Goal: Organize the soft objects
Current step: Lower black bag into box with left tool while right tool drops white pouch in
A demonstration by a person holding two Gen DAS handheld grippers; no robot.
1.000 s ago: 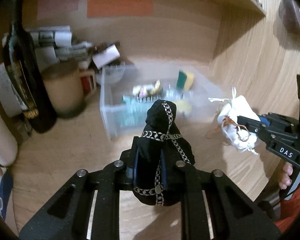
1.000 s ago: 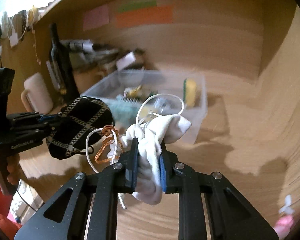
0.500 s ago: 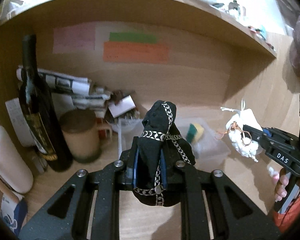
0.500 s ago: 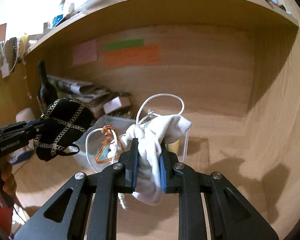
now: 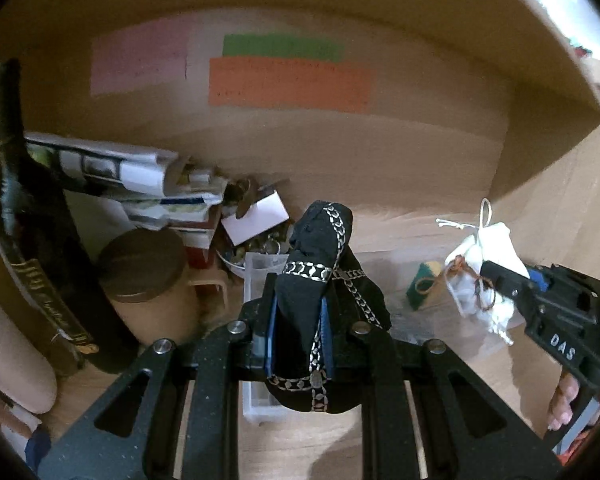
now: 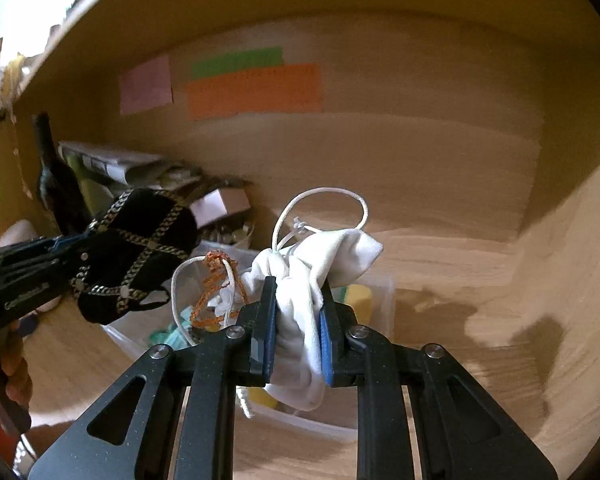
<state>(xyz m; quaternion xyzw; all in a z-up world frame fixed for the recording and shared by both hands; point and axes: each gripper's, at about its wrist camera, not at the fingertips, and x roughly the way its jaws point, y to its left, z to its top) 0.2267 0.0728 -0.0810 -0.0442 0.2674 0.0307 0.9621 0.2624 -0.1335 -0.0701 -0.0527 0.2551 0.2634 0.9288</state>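
My left gripper is shut on a black cloth pouch with silver chain trim; the pouch also shows in the right wrist view. My right gripper is shut on a white drawstring pouch with an orange cord; this pouch also shows at the right of the left wrist view. Both pouches hang in the air above a clear plastic box, whose front wall shows in the left wrist view. A yellow-green sponge lies inside it.
A dark wine bottle, a tan lidded mug, rolled newspapers and a small bowl of bits crowd the left back of the wooden desk. A shelf overhangs. Coloured notes are on the back wall.
Both grippers rose and tilted up from the box, then came back down and closer to it. Both pouches stay gripped.
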